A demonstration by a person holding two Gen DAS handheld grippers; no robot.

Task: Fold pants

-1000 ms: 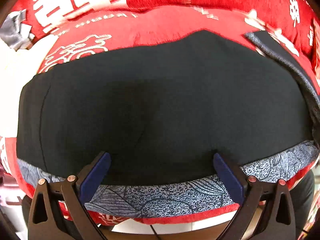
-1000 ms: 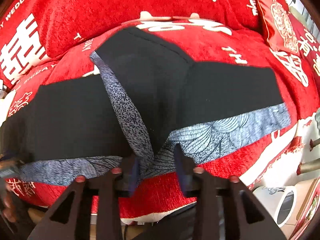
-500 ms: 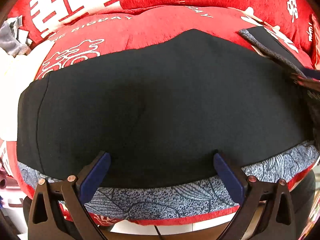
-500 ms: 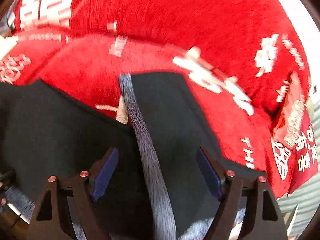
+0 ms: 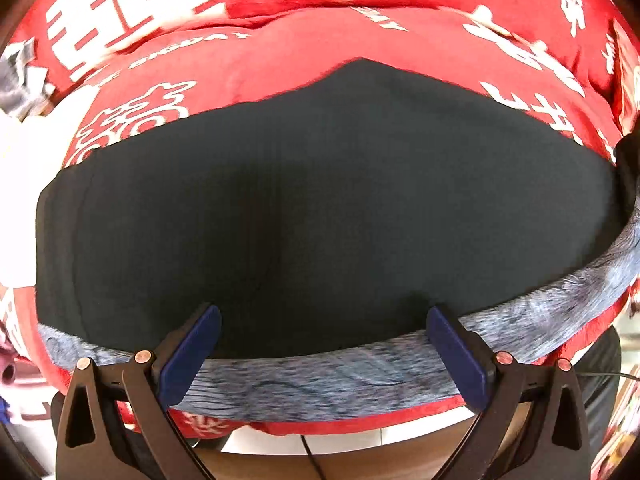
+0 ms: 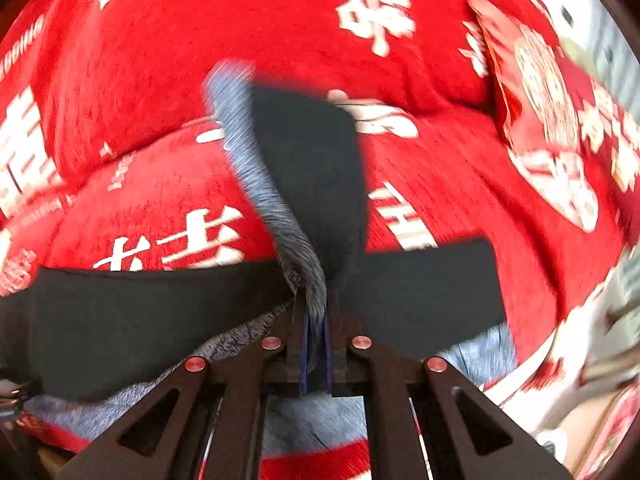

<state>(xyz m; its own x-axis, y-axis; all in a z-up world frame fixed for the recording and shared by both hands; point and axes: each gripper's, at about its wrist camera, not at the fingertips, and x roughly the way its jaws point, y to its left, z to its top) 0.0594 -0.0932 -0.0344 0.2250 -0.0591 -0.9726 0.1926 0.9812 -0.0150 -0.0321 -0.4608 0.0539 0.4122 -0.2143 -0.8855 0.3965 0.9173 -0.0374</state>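
The pants (image 5: 320,208) are black with a blue-grey patterned stripe (image 5: 320,376) and lie flat on a red sofa cover. My left gripper (image 5: 320,320) is open, its blue pads (image 5: 192,352) hovering over the near edge, one on each side of the stripe. My right gripper (image 6: 316,320) is shut on the pants, pinching a fold of the striped edge (image 6: 304,272). That fold (image 6: 304,168) rises up and away from the jaws, over the flat black part (image 6: 420,292).
The red sofa cover (image 5: 280,48) with white characters surrounds the pants. A red cushion (image 6: 540,100) lies at the right rear. White and grey items (image 5: 16,92) sit at the far left. The sofa's front edge (image 5: 320,424) is just below the stripe.
My right gripper opened half a second ago and has now closed on the striped fold, lifting it. The folded flap has left the left wrist view. My left gripper stayed open, nearly still.
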